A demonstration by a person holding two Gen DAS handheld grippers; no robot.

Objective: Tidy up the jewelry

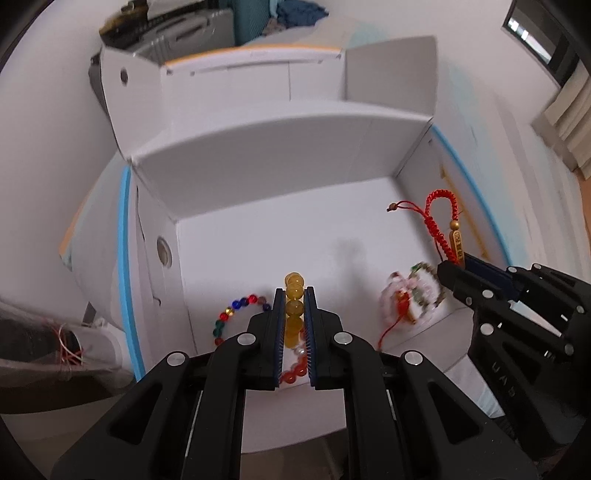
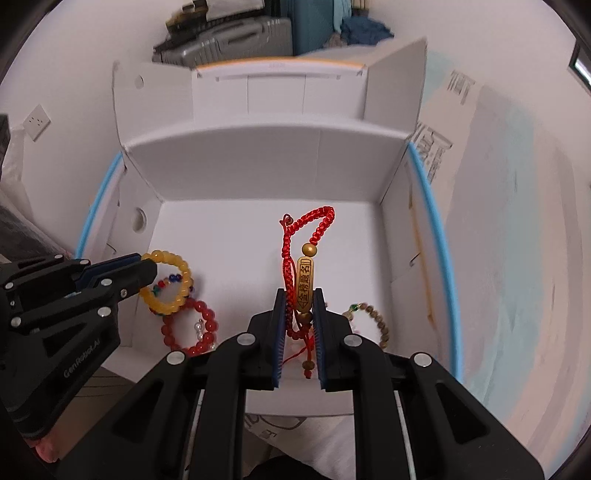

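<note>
My left gripper (image 1: 294,295) is shut on a yellow bead bracelet (image 1: 294,314) and holds it over the open white box (image 1: 280,147); the right wrist view shows that gripper (image 2: 147,264) and the bracelet (image 2: 170,282). My right gripper (image 2: 298,295) is shut on a red braided cord bracelet with a gold charm (image 2: 304,280), held over the box; the left wrist view shows it (image 1: 441,221) and the gripper (image 1: 454,264). A red bead bracelet (image 2: 190,326), a multicoloured bead bracelet (image 1: 236,310) and a brown-green bead bracelet (image 2: 373,321) lie on the box floor.
The box has upright flaps and blue-edged side walls (image 2: 432,221). A pinkish bracelet bundle (image 1: 406,299) lies in the box's right part. Suitcases (image 2: 229,33) stand behind the box. A wall socket (image 2: 37,122) is at the left.
</note>
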